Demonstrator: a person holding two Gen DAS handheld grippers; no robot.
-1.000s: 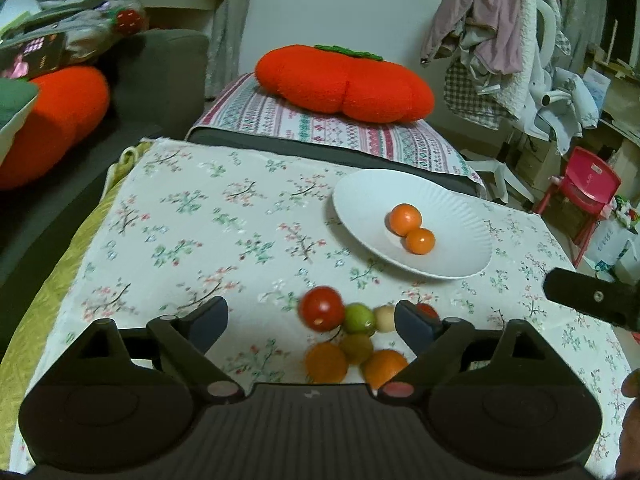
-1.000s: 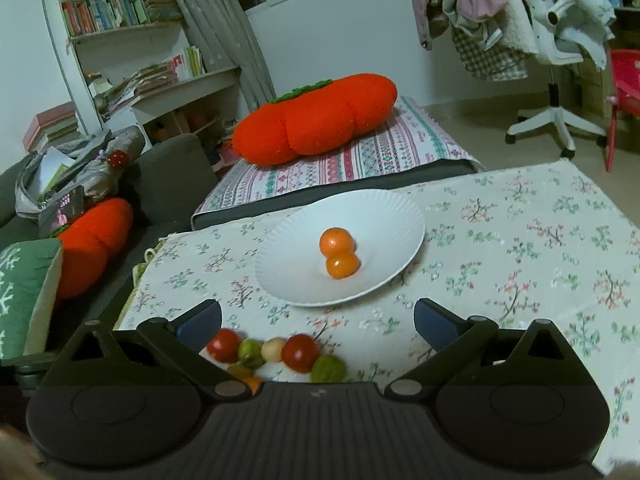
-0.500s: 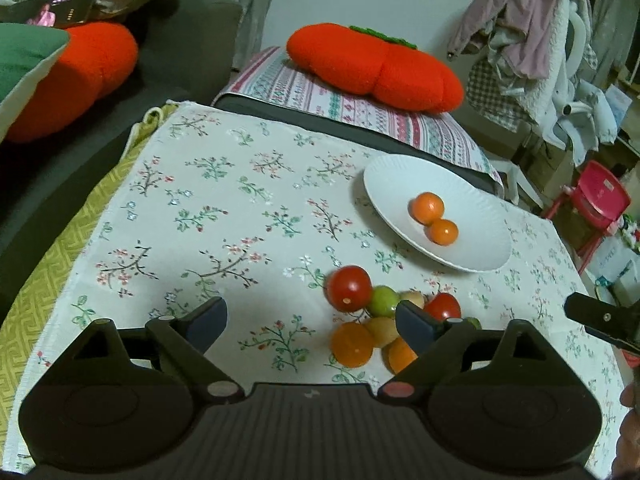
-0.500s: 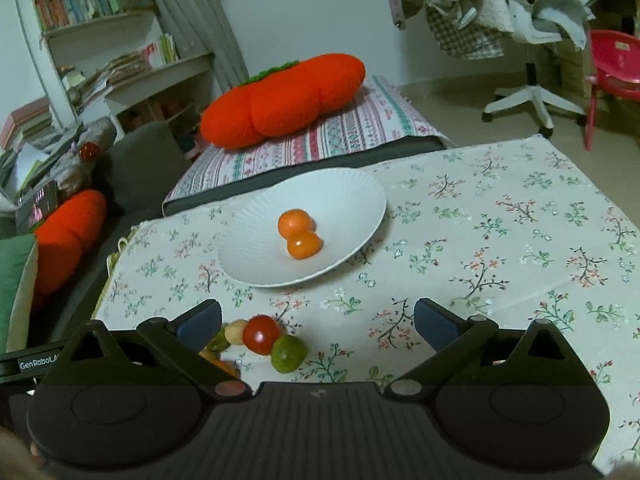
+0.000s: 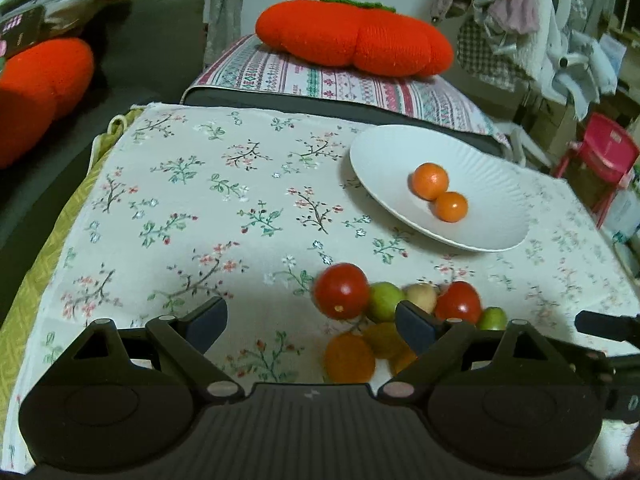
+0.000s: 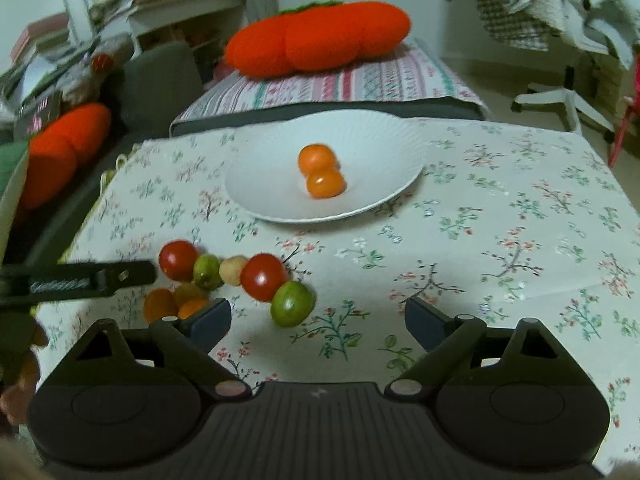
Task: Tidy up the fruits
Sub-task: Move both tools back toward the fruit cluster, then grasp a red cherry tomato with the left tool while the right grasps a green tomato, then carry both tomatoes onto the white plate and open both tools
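A shallow white plate (image 5: 492,184) with a fluted rim sits right of centre in the left view, holding two smooth, round oranges (image 5: 430,181) that touch each other. Below it, lower centre, a loose cluster of small glossy fruit lies on the cloth: two red tomatoes (image 5: 341,290), pale green ones (image 5: 385,302), a beige one (image 5: 422,296) and duller orange pieces (image 5: 349,358) nearest the camera.

The left gripper (image 5: 310,322) is spread wide with nothing between its dark, blue-padded fingers; its right finger overlaps the cluster in the picture. The right gripper (image 6: 318,320) is likewise spread and empty, low in its frame, with a green fruit (image 6: 292,304) just above the gap and the cluster to the left.

The tablecloth (image 5: 224,216) is off-white woven fabric printed with small floral sprigs, over a yellow-green textured layer at the left edge. Behind, a plush orange pumpkin cushion (image 5: 354,38) rests on a striped pad (image 5: 360,88). Clothes (image 5: 516,8) hang upper right; a red chair (image 5: 604,160) stands at the right edge.
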